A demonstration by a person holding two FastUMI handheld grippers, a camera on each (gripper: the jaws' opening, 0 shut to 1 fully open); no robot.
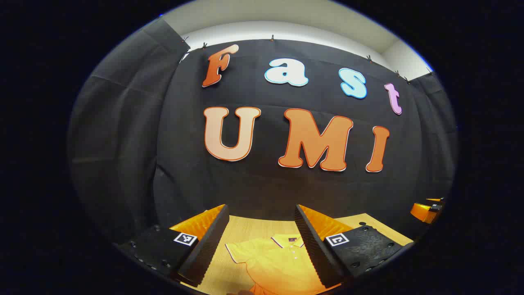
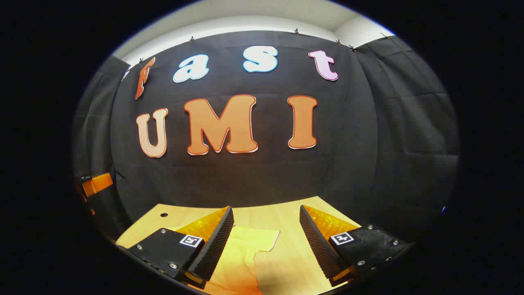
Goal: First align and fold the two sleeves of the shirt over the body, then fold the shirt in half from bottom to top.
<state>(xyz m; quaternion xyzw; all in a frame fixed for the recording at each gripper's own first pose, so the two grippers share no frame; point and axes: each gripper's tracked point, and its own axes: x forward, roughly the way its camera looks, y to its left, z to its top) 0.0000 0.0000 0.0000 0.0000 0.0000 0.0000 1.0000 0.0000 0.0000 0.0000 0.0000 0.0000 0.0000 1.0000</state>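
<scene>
Black cloth wall (image 1: 262,184) at back & sides, pale wall strip (image 2: 229,28) above, light wood tabletop (image 2: 286,254) w/ small hole (image 2: 164,214) nr far-left corner.

Both gripper views look forward from above the table (image 1: 254,229), sharing the shirt (image 1: 274,262).

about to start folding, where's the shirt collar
In the left gripper view the collar lies at the yellow polo shirt's far end on the wooden table, between the left tool's fingers.
</scene>
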